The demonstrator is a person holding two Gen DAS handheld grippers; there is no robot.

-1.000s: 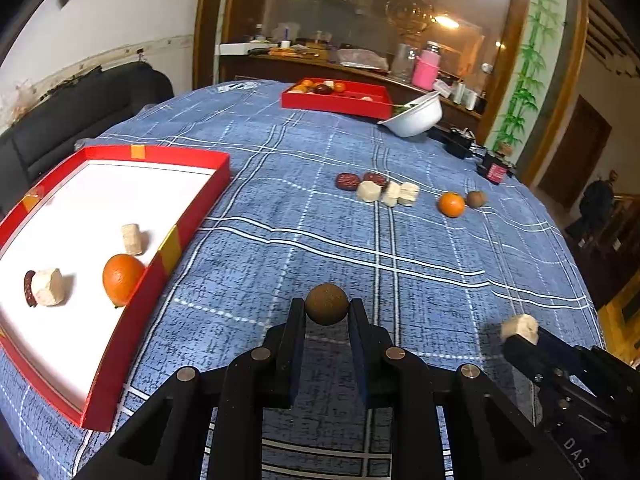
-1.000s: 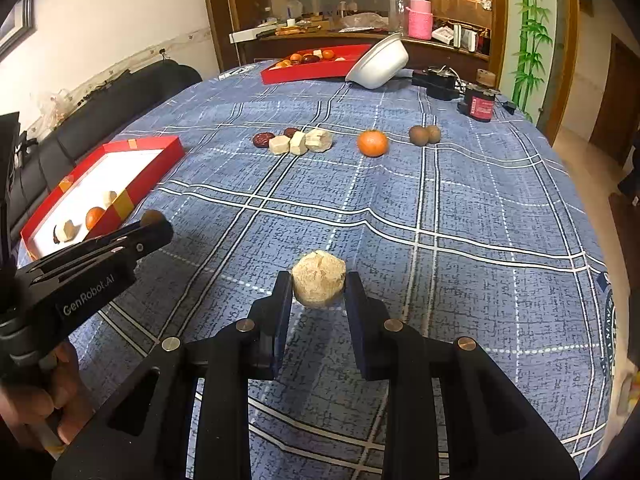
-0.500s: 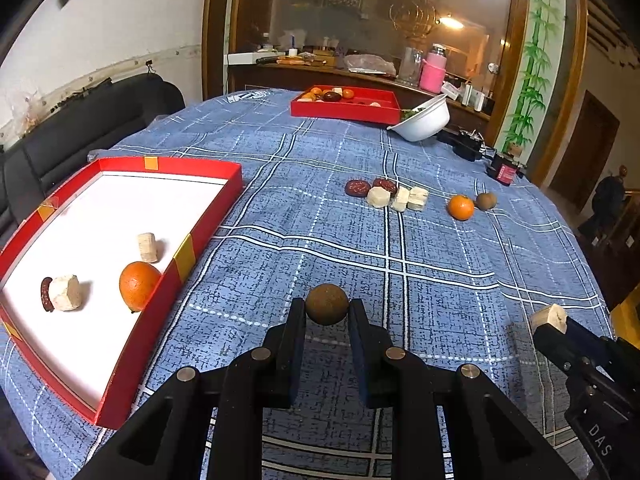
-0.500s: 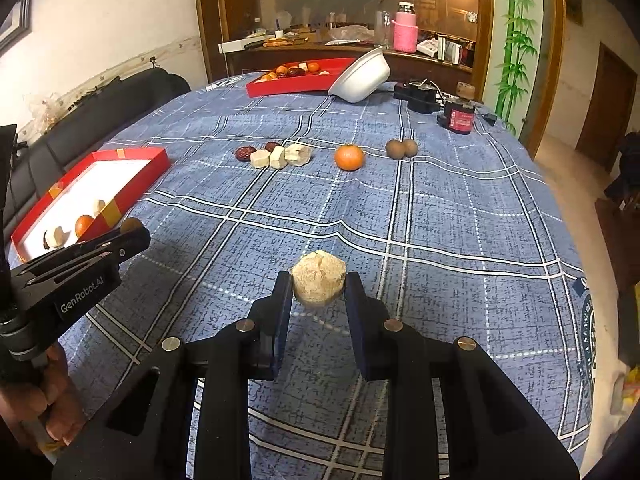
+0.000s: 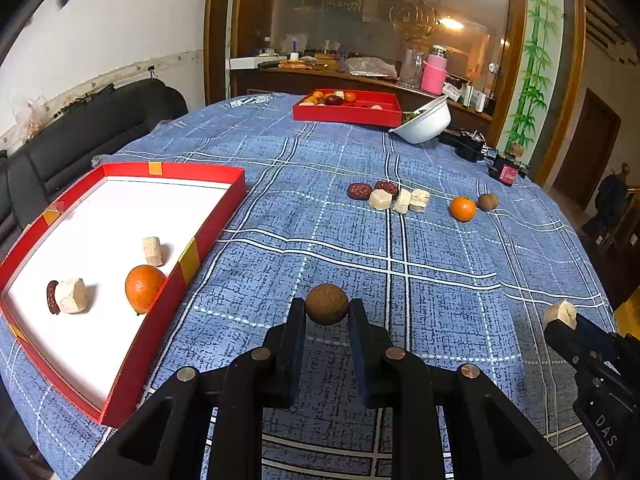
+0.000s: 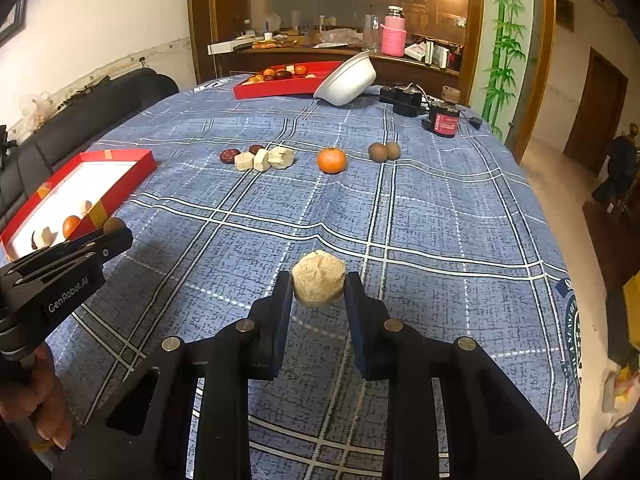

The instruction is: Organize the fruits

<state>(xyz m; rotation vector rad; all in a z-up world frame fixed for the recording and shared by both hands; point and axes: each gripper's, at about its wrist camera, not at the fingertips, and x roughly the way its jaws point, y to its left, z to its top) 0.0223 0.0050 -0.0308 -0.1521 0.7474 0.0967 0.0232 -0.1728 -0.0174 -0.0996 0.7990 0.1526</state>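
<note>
My left gripper is shut on a brown round fruit, held above the blue cloth just right of the red tray. The tray holds an orange, a pale chunk and a pale chunk with a dark date. My right gripper is shut on a pale beige lump above the cloth. It also shows at the right edge of the left wrist view. Loose on the cloth lie dates and pale chunks, an orange and two brown fruits.
A second red tray with fruit and a tipped white bowl stand at the far side. Black devices lie at the far right. A black sofa is left of the table. A cluttered sideboard stands behind.
Both grippers have drawn back and risen slightly with their loads; the table items look farther away. Grips are unchanged.
</note>
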